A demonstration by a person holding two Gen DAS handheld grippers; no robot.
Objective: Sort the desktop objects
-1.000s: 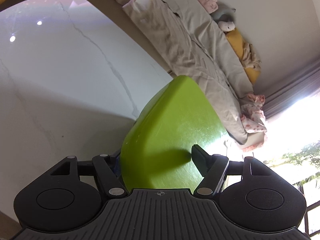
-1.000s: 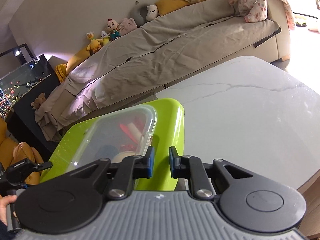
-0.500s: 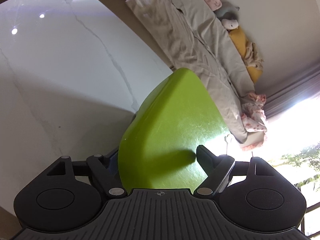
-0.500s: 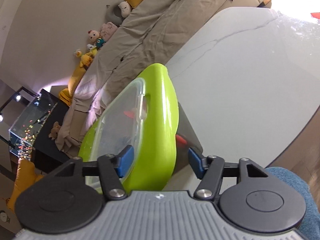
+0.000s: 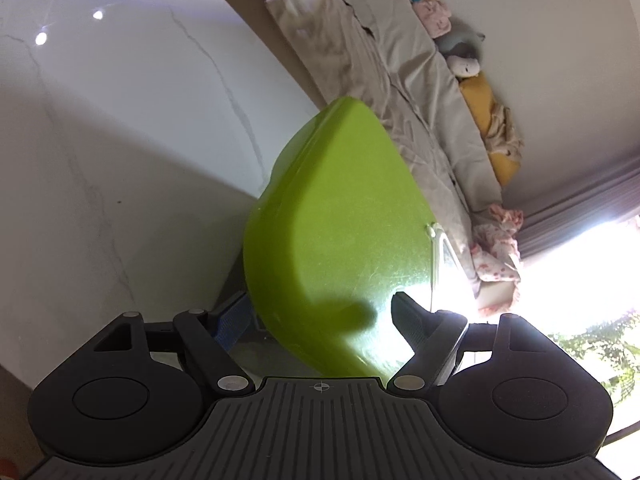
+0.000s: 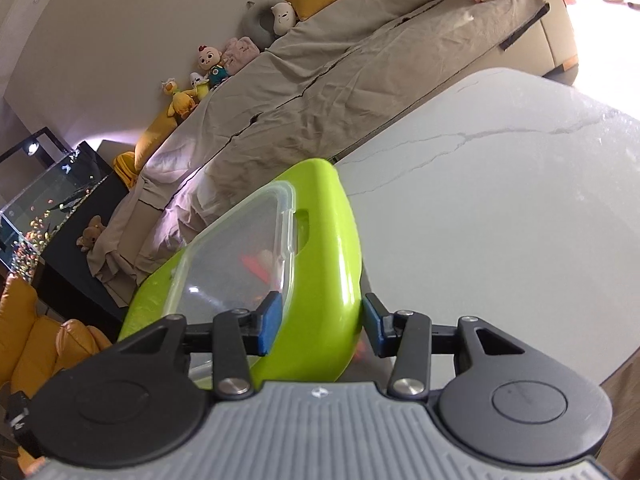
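Both claws, left (image 5: 320,316) and right (image 6: 320,322), gripped the tilted green box (image 6: 320,280), seemingly lifted above the tabletop (image 6: 500,220).

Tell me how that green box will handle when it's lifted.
The green box looks like rigid plastic, so it probably won't flex. Its glossy wall may slip between the right gripper pads. Loose items under the clear lid could shift if tilted.

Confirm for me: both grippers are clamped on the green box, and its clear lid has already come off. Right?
Not quite. The clear lid is on the green box, as the right wrist view shows. Otherwise yes: the left gripper and right gripper each have the box between their fingers.
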